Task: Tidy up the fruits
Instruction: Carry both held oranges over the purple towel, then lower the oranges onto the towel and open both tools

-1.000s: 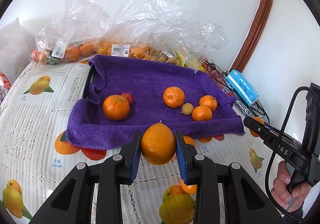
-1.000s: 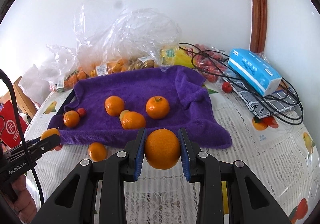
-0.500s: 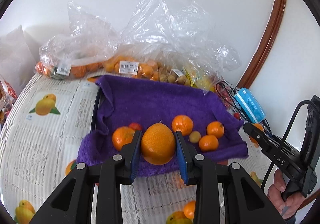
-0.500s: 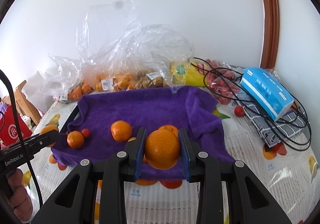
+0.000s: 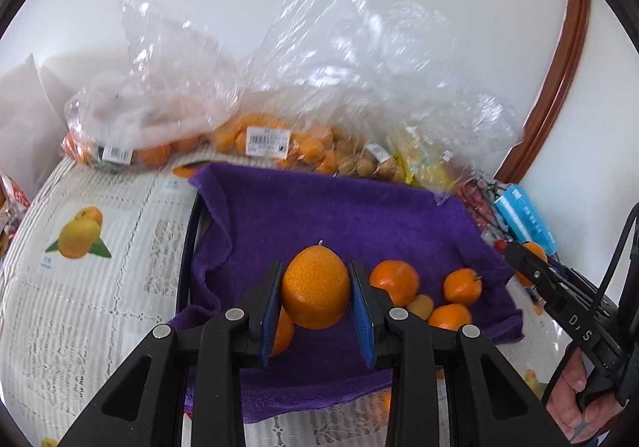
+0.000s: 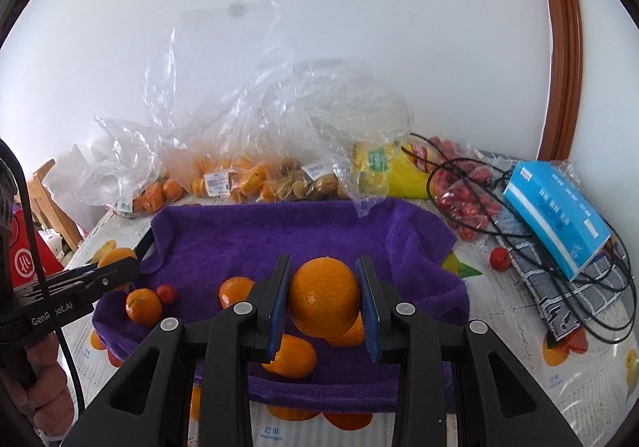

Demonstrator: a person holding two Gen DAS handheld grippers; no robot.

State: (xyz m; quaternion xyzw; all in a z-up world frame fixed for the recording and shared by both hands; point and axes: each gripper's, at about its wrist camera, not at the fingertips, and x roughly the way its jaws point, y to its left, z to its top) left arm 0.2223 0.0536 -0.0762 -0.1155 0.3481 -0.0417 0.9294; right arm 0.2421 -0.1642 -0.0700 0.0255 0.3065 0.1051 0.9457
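Oranges, one clamped in each hand-held gripper: left hand-held gripper (image 5: 315, 297) squeezing an orange (image 5: 315, 293) between blue pads, right hand-held gripper (image 6: 324, 303) pinching a second orange (image 6: 324, 297) the same way, both fruits carried above the near part of the purple towel (image 5: 319, 215) spread on the desk (image 5: 120, 247). Loose fruit already lying on that towel: small oranges (image 5: 461, 287) and a pale round fruit (image 5: 419, 305) below and to the right in the left view, another small orange (image 6: 143, 305) beside a little red fruit (image 6: 167, 293) toward the left in the right view. Likely trouble from here: round skin slipping out of flat pads if the squeeze eases early; a released orange landing on the crowded patch directly underneath, knocking neighbours or rolling off the towel's front edge onto the desk; the two grippers, close side by side, bumping on the way down. Clear purple cloth further back, probably the safer landing spot. Beyond the towel, crinkled plastic bags (image 6: 247, 151) of fruit against the wall, near enough to snag on a long reach. Off to the right, a blue box (image 6: 555, 207) and looping black cable (image 6: 519, 223), well clear of the towel.
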